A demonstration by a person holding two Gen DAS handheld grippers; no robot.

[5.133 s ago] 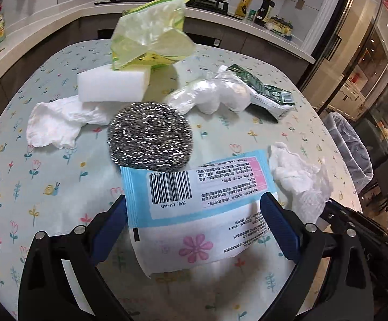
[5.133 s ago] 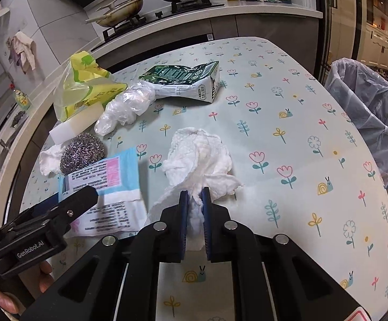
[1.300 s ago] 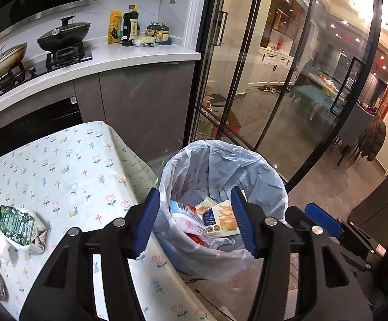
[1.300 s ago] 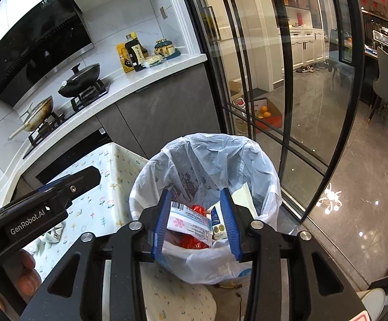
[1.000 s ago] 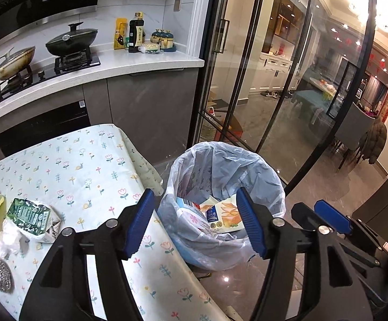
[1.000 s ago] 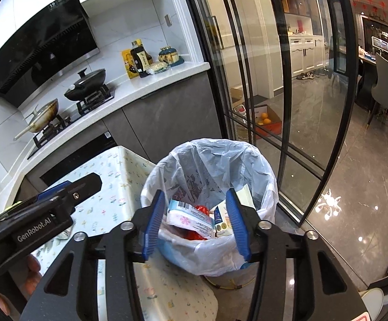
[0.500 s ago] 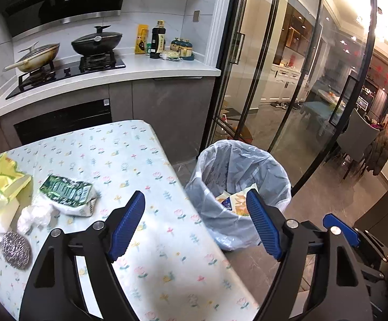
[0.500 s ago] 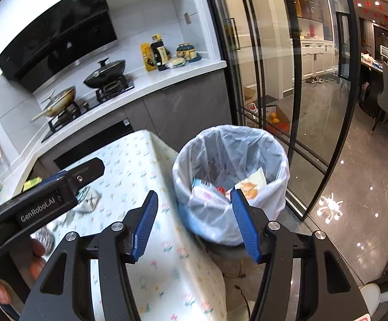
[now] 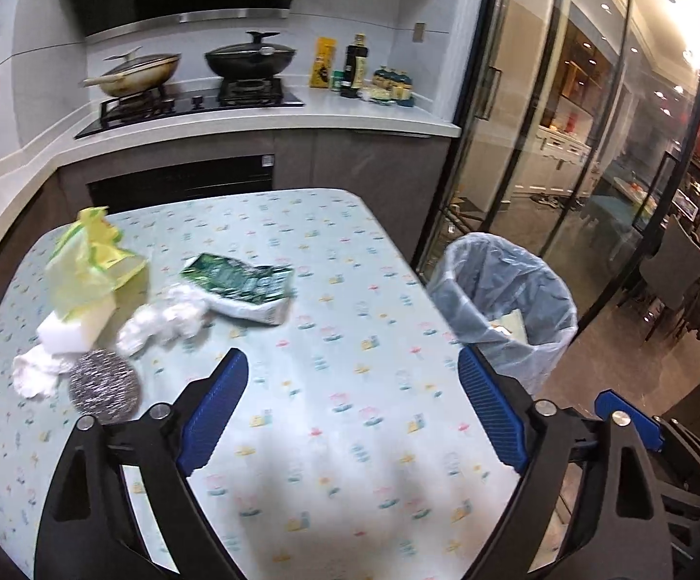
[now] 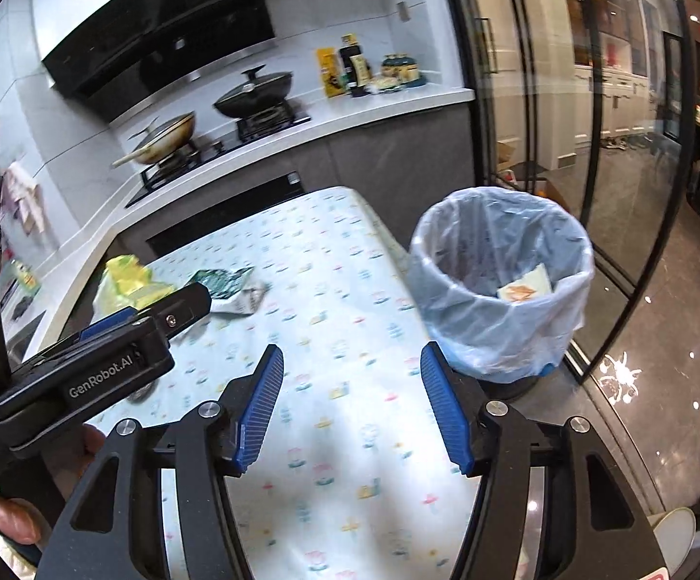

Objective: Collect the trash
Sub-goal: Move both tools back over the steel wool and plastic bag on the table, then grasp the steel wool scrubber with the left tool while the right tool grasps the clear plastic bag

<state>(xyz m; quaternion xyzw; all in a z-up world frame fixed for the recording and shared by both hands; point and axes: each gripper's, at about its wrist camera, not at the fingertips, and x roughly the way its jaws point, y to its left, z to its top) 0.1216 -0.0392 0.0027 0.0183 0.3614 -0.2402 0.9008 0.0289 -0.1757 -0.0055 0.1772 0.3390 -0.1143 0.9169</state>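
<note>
Trash cluster: yellow bag (image 9: 90, 261), sponge (image 9: 73, 327), tissue (image 9: 35, 373), steel scrubber (image 9: 104, 385), crumpled plastic (image 9: 166, 321) and green carton (image 9: 241, 285) lie bunched on the table's (image 9: 350, 241) left, awaiting pickup.
Left gripper (image 9: 352, 411): jaws wide, empty, facing the table, likely ready for another piece.
Right gripper (image 10: 352, 408): spread wide, empty, beside it.
Bin (image 9: 504, 309): lined, off the table's right edge, within easy drop reach.

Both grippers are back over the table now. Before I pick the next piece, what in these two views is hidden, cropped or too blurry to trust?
- Lined trash bin: most contents sit behind its near wall in both views; only one orange-printed wrapper shows.
- Steel wool scrubber, white sponge block, crumpled white tissue: in the right wrist view, the left gripper covers them.
- Green printed carton: motion blur makes its print unreadable.
- Floral table: near edge is behind the open right gripper.
</note>
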